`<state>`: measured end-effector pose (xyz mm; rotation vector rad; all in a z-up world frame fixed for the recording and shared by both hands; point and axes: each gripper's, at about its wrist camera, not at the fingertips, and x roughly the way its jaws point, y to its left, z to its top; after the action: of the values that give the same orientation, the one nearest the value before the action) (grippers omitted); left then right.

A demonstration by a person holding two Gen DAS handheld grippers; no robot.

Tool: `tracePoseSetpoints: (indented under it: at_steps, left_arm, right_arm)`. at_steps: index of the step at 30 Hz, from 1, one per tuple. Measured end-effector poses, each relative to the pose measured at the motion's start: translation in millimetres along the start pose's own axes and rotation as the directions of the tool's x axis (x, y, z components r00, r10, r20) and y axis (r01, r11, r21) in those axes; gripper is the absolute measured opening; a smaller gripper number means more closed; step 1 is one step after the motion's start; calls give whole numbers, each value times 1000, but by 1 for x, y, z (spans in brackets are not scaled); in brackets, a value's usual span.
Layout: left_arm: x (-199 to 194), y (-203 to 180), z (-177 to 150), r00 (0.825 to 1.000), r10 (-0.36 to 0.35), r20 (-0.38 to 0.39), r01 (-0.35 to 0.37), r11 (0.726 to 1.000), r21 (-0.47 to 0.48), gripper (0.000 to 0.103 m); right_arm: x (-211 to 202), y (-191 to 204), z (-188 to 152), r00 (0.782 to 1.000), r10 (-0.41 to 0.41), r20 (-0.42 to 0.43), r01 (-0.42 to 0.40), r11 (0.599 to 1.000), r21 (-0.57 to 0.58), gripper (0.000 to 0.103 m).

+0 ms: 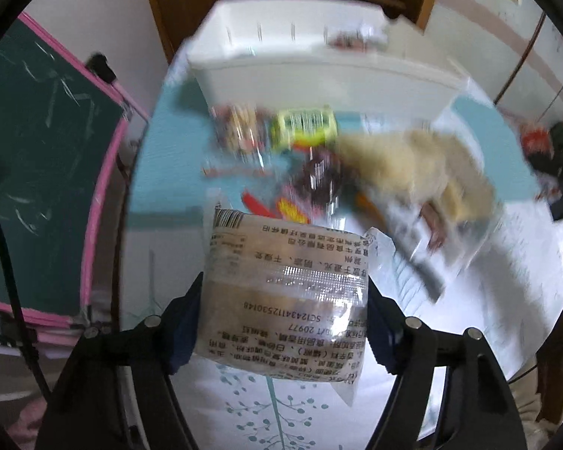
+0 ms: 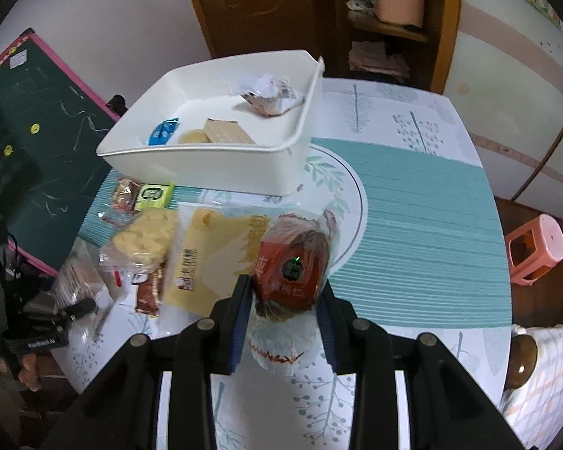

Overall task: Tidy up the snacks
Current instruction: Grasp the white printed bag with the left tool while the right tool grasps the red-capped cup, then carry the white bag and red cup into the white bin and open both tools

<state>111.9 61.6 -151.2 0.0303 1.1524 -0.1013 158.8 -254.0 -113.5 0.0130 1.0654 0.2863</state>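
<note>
Clear plastic catches the light on the left: the left claw (image 1: 283,322) pinches a clear-wrapped pale snack packet with printed text (image 1: 285,288) between its blue pads, lifted clear above the patterned table (image 1: 161,172). Beyond it the loose snack pile (image 1: 281,150) is a blur, and the white plastic bin (image 1: 319,71) waits at the far side of the table.

Over to the right: the right claw (image 2: 283,322) is clamped narrow on a red-and-brown walnut snack pack in clear wrap (image 2: 294,266), also raised off the table. To its left lie a yellow flat biscuit pouch (image 2: 210,258), a bag of pale puffed crackers (image 2: 144,238) and a small lime-green packet (image 2: 154,195), all still outside the bin.

Both loads look ready for the carry, so the trick now is to keep the grips steady, clear the near wall of the bin, and release low over bare floor so that nothing bounces out.

Inside the bin (image 2: 206,165): a small blue wrapper (image 2: 163,131), a tan wafer block (image 2: 227,131) with a round pale biscuit (image 2: 193,137) beside it, and a crinkled silvery packet (image 2: 272,95) at the far right corner. Plenty of room left.
</note>
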Motion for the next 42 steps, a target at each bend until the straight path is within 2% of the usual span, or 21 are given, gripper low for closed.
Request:
tracePoseSetpoints:
  at_steps: [3,7,11,16,22,27,33,42]
  left_arm:
    - [-28,5,24,997,17,74,-17,1000,-9,73]
    - [-65,6,57,984,45,172,-46,999,0,73]
    - [-96,3,95,965,73,251,-79,997,13,73]
    - [-123,-10,137,938,94,332,-107,994,19,73]
    - [-138,-24,179,911,112,396,-134,991,28,73]
    - [-136,-31,213,894,126,429,-147,989,15,73]
    - [-117,-31,241,893,138,428,-154,988,2,73]
    - [-60,-30,265,918,134,373,-136,990,-22,77]
  right_arm:
    - [-9,8,7,1000,6,18,-5,1000,-18,33]
    - [-23,19,22,999,22,44,-21,999,-40,33]
    - [-43,31,47,996,39,82,-34,998,-56,34]
    - [-77,50,89,984,48,172,-34,996,-84,34]
    - [-108,74,139,961,42,273,-12,994,-110,34]
    - [-100,84,171,955,21,297,15,993,-117,34]
    - [-65,74,196,968,13,249,4,998,-69,34]
    - [-6,60,207,986,-8,166,14,999,-36,35]
